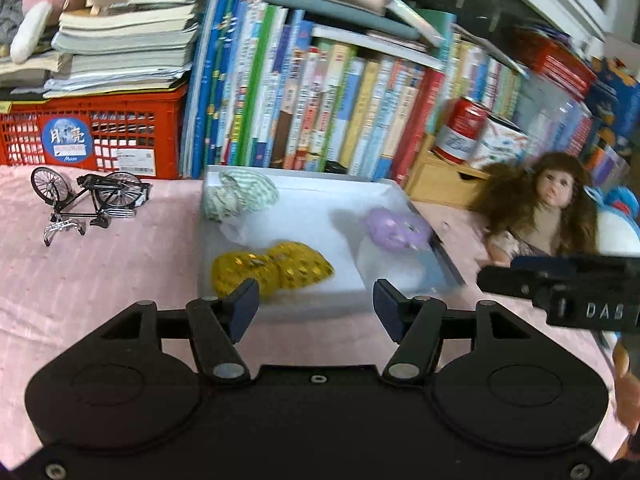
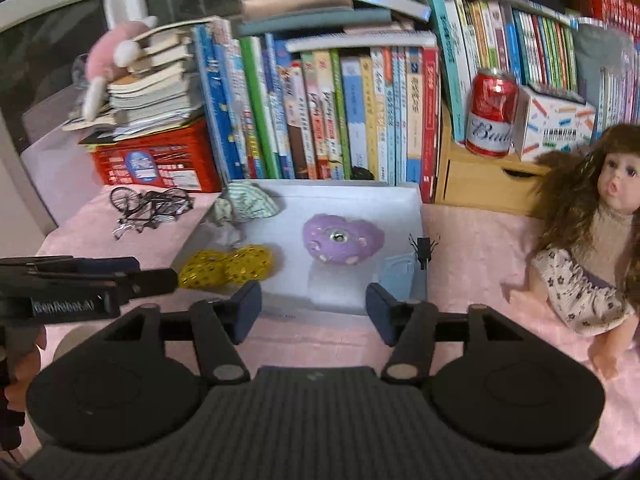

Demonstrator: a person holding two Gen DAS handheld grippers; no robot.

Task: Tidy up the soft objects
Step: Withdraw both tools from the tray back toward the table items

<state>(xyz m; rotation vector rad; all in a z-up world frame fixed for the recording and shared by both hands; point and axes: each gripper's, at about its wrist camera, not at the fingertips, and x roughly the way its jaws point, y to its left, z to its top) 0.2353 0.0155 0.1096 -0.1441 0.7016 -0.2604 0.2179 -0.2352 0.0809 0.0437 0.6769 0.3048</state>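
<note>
A white box (image 1: 308, 220) (image 2: 360, 204) sits on the pink cloth. Inside lie a yellow sequined soft piece (image 1: 272, 272) (image 2: 226, 266), a purple heart-shaped plush (image 1: 394, 228) (image 2: 342, 238) and a green striped fabric piece (image 1: 240, 196) (image 2: 246, 200). My left gripper (image 1: 316, 308) is open and empty, just in front of the box near the yellow piece. My right gripper (image 2: 314, 306) is open and empty, in front of the box below the purple plush. A doll with brown hair (image 1: 548, 208) (image 2: 592, 232) lies to the right of the box.
A model bicycle (image 1: 88, 200) (image 2: 150, 204) stands left of the box. A red crate (image 1: 100, 136) with stacked books, a row of upright books (image 2: 340, 120), a red can (image 2: 490, 112) on a wooden drawer unit (image 2: 480, 184) and a pink plush (image 2: 108, 64) line the back.
</note>
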